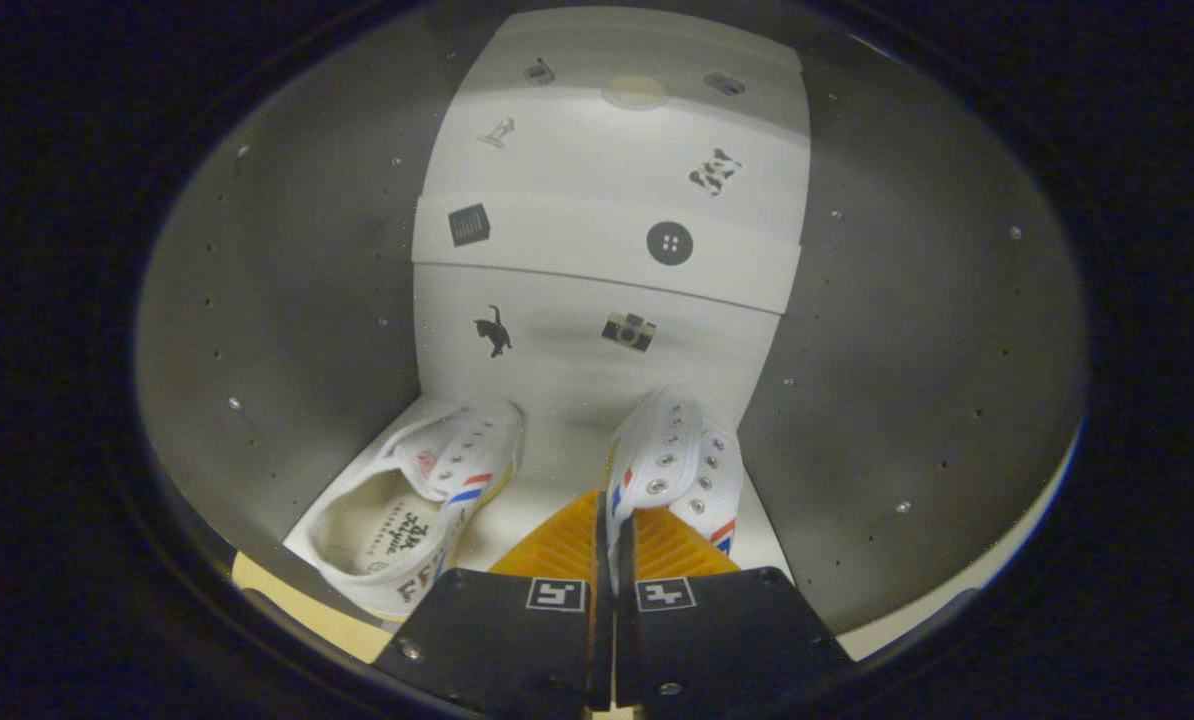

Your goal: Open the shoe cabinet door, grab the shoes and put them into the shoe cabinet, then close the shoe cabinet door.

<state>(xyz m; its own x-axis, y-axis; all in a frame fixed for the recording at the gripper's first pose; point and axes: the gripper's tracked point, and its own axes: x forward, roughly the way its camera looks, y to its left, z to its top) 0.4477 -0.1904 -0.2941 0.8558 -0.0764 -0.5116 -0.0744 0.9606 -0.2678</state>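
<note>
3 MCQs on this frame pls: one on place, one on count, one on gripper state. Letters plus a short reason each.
1. Where is the left shoe?
A. On the cabinet floor, left of the fingers
B. On top of the cabinet
C. Between the fingers

2. How many shoes are in the cabinet?
A. One
B. Two
C. Three

3. What is the gripper doing?
A. Wide open, holding nothing
B. Shut on the right shoe
C. Shut on the left shoe

Answers:
1 A, it lies on the floor beside the fingers.
2 B, one lies on the floor, one is held.
3 B, the fingers pinch the right shoe's edge.
</note>
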